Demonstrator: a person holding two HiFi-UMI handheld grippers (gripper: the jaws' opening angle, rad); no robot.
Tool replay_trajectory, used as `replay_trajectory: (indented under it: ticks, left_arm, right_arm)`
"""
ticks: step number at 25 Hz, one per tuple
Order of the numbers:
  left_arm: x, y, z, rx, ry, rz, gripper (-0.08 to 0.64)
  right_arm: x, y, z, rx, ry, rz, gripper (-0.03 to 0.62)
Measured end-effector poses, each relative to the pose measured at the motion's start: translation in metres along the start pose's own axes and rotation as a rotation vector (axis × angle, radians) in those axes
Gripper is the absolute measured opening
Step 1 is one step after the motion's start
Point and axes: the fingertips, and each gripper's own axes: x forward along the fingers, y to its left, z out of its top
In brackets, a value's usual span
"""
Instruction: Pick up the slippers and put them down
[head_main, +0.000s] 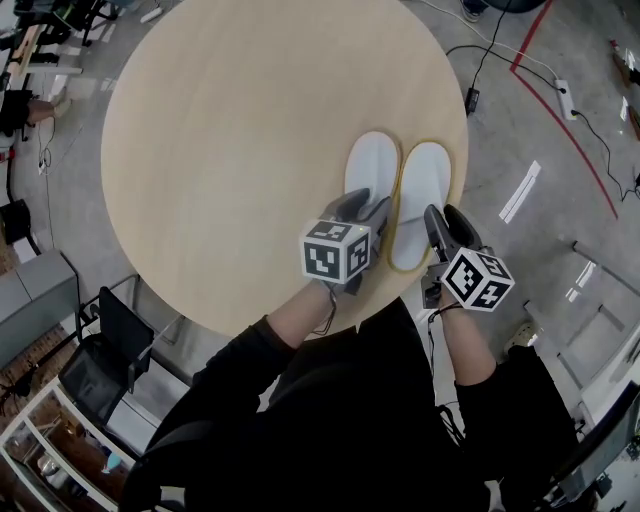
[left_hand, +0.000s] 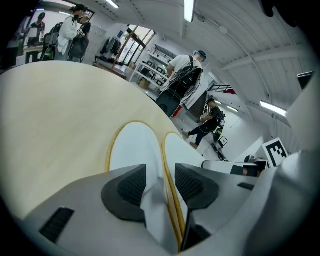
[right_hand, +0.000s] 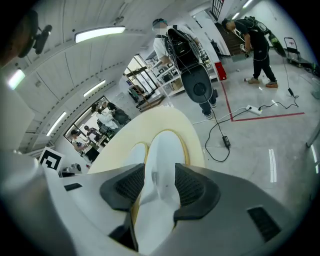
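Head view, left claw: the left claw (head_main: 366, 206) lay over the heel end of the left slipper (head_main: 372, 165), pointing forward and down.
Head view, right claw: the right claw (head_main: 446, 218) sat at the heel of the right slipper (head_main: 425, 180), angled the same way.
Head view, arms: both forearms reached out from black sleeves, with a marker cube above each wrist.
Head view, bench: the white slippers lay flat side by side, touching, on the round pale bench (head_main: 250, 130) near its right edge.
Left gripper view, claw: the left claw (left_hand: 160, 187) stood wide, its pads to either side of the left slipper (left_hand: 132, 147)'s heel fabric and not clamping it. The right slipper (left_hand: 182, 152) lay just beside.
Left gripper view, room: the bench (left_hand: 60, 115) stretched ahead, with people and shelving behind it.
Right gripper view, claw: the right claw (right_hand: 159, 187) stood wide around the right slipper (right_hand: 165, 150)'s heel. The left slipper (right_hand: 134, 155) lay alongside.
Right gripper view, room: the grey floor (right_hand: 250, 150) carried a red line (right_hand: 260, 118) and cables, and people stood beyond.
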Motion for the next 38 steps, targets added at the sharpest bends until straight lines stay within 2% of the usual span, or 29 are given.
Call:
replay_trajectory:
  ticks: [3,8,9,10,11,20,28,32,38]
  left_arm:
    - [0.000,0.001,-0.003,-0.009,0.017,0.006,0.176]
    - [0.001,0.006,-0.008,-0.018,0.027,0.032,0.095]
    - [0.000,0.007,-0.008,-0.023,0.027,0.036,0.052]
    - [-0.001,0.007,-0.009,-0.027,0.026,0.037,0.040]
    - [-0.002,0.007,-0.009,-0.030,0.025,0.037,0.038]
    - [-0.016,0.004,-0.004,-0.047,-0.005,0.034,0.037]
    - [-0.050,0.001,-0.003,-0.083,-0.073,0.067,0.037]
    - [-0.085,0.002,-0.001,-0.094,-0.118,0.096,0.037]
    - [-0.147,-0.015,-0.012,-0.149,-0.187,0.116,0.037]
  right_arm:
    - [0.006,0.008,-0.002,-0.012,0.019,0.012,0.178]
    - [0.012,0.011,-0.005,-0.047,0.044,0.015,0.175]
    - [0.012,0.011,-0.006,-0.052,0.048,0.010,0.152]
    - [0.012,0.011,-0.006,-0.054,0.050,0.007,0.067]
    - [0.011,0.012,-0.006,-0.053,0.051,0.010,0.035]
    - [0.001,0.032,-0.001,-0.050,0.035,0.067,0.031]
    - [-0.024,0.052,0.004,-0.069,0.009,0.124,0.031]
    - [-0.037,0.074,0.006,-0.075,0.002,0.163,0.031]
    - [-0.073,0.113,-0.003,-0.078,0.016,0.238,0.031]
